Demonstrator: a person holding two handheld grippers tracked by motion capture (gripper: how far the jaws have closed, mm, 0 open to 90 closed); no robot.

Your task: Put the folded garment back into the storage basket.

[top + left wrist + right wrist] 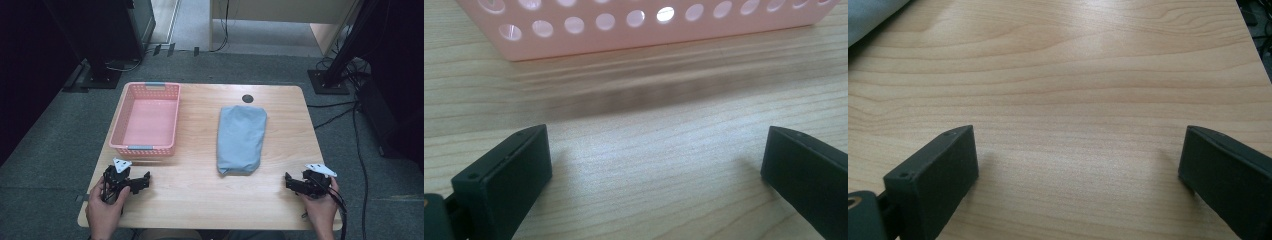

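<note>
A folded light-blue cloth (241, 139) lies on the wooden table (200, 195), right of centre. A pink perforated basket (146, 120) stands empty at the left. My left gripper (142, 182) rests near the table's front left corner, held by a hand, just in front of the basket. Its jaws stand wide apart over bare wood, and the basket wall (634, 25) lies ahead of them. My right gripper (291, 182) rests at the front right, right of the cloth's near end. Its jaws are wide open over bare wood, with a corner of the cloth (868, 17) at the upper left.
A dark round cable hole (247, 98) sits near the table's far edge. Black stands (330, 75) and cables are on the grey carpet around the table. Bare wood lies between the two grippers along the front edge.
</note>
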